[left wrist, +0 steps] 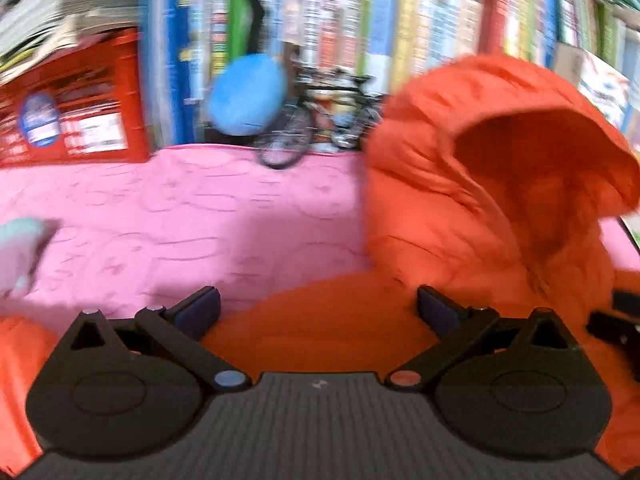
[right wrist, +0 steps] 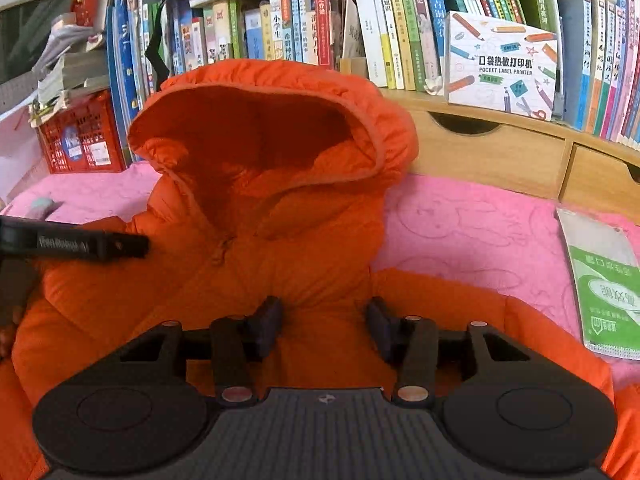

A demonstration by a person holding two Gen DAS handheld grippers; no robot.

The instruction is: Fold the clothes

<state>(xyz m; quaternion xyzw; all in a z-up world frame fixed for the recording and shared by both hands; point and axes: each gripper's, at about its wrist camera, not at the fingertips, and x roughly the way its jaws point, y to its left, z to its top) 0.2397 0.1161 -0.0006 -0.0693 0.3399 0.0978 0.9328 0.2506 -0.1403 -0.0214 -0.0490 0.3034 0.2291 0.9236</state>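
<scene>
Orange jacket (right wrist: pixel 280 216) — pink mat (right wrist: pixel 460 220)

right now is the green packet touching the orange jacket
Apart. The right wrist view shows the green packet lying on the pink mat at the right, with a strip of pink showing between it and the orange jacket.

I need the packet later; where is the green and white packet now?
In the right wrist view, the green and white packet lies at the right edge on the pink mat, beside the orange jacket.
</scene>
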